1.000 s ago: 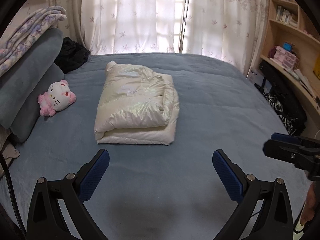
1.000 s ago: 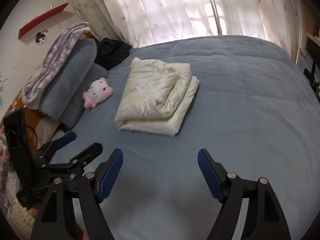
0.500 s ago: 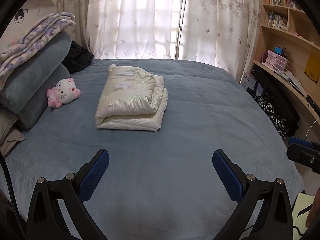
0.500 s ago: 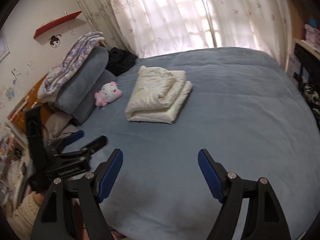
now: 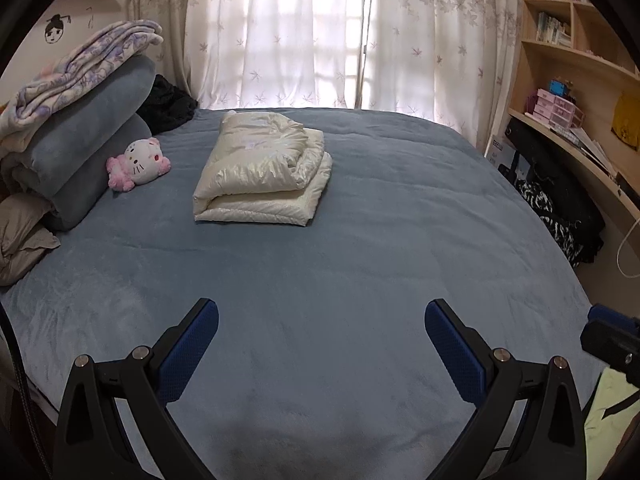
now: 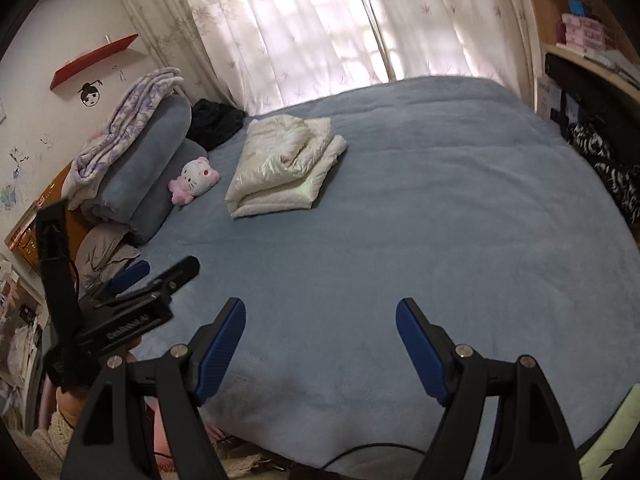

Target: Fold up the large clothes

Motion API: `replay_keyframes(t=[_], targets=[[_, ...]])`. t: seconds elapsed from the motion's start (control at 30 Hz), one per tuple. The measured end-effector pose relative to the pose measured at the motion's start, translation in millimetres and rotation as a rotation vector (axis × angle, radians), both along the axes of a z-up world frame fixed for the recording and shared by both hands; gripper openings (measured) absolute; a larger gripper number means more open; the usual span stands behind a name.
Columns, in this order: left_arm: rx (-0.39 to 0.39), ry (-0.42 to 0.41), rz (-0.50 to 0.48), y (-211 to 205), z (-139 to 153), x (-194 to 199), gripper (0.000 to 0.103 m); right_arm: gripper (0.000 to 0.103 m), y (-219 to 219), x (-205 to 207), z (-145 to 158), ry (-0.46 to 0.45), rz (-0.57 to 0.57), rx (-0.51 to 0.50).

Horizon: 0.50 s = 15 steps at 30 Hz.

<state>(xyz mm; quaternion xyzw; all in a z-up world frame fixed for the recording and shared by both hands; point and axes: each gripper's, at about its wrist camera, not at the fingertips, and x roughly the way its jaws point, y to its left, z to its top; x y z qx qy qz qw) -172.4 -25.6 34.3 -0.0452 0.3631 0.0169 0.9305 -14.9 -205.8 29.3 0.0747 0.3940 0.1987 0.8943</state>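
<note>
1. My left gripper (image 5: 321, 320) is spread wide with nothing between the blue pads, hanging over the near end of the bed (image 5: 360, 240).
2. My right gripper (image 6: 320, 318) is the same: fingers wide apart, holding nothing, above the near edge of the blue cover.
3. The cream puffy jacket (image 5: 262, 174) is folded into a chunky rectangle, sitting on the bed at about 11 o'clock from my left gripper and well apart from both grippers. In the right wrist view it's at roughly 11 o'clock too (image 6: 286, 166).
4. Just at 9 o'clock of the jacket there's a pink and white cat plushie (image 5: 138, 164), lying against the rolled grey-blue bedding (image 5: 84, 148). Near the jacket, not touching it.
5. A purple floral blanket (image 5: 80, 68) is piled on top of that roll.
6. A dark bundle of clothing (image 5: 166, 104) sits at the far left corner of the bed, by the curtains (image 5: 320, 32).
7. Wooden shelves (image 5: 576, 64) run down the 3 o'clock side.
</note>
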Motion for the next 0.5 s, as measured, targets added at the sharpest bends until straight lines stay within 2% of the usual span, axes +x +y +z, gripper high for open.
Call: replay_keyframes(t=[0.1, 0.37, 0.5], targets=[[0.007, -0.015, -0.015, -11.8, 2.4, -10.7, 0.102, 0.078, -3.9, -6.9, -3.4, 0.0, -0.018, 0.004], [0.029, -0.008, -0.036, -32.5, -0.9, -31.4, 0.102, 0.078, 5.7, -16.7, -38.4, 0.075, -0.019, -0.034], [0.034, 0.004, -0.04, -37.6, -3.0, -33.3, 0.102, 0.078, 7.1, -21.2, -39.2, 0.058, -0.026, -0.047]])
